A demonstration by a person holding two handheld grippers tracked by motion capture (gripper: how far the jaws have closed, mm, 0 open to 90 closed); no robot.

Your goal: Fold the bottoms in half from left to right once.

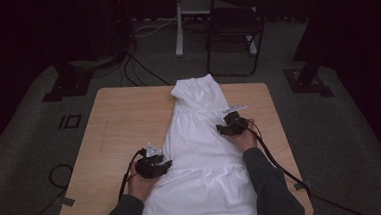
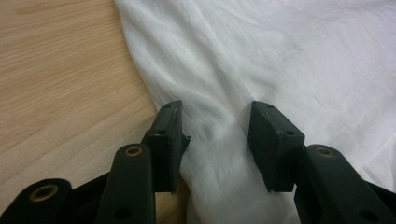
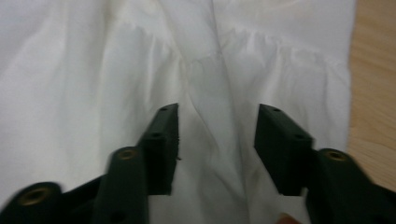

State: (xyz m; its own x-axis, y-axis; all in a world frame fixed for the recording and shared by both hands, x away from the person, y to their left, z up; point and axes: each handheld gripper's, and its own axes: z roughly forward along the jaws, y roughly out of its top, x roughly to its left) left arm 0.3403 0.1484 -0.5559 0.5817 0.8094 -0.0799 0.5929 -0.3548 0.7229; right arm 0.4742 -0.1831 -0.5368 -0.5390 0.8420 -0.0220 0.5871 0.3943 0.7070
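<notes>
A white garment (image 1: 201,147) lies lengthwise down the middle of the wooden table (image 1: 124,121), its far end folded over near the back edge. My left gripper (image 1: 163,162) sits at the garment's left edge, near the front. In the left gripper view its jaws stand open over the white garment (image 2: 261,60), with a ridge of cloth between the fingertips (image 2: 170,126). My right gripper (image 1: 224,128) rests at the garment's right edge, farther back. In the right gripper view it is open over the white garment (image 3: 116,70), a crease running between the fingertips (image 3: 275,130).
Bare wood (image 2: 60,79) lies left of the cloth. Wood (image 3: 373,93) also borders the cloth's right side. A black folding chair (image 1: 234,29) and a white stand (image 1: 178,23) are on the carpet behind the table. Cables (image 1: 128,181) trail off the table's front corners.
</notes>
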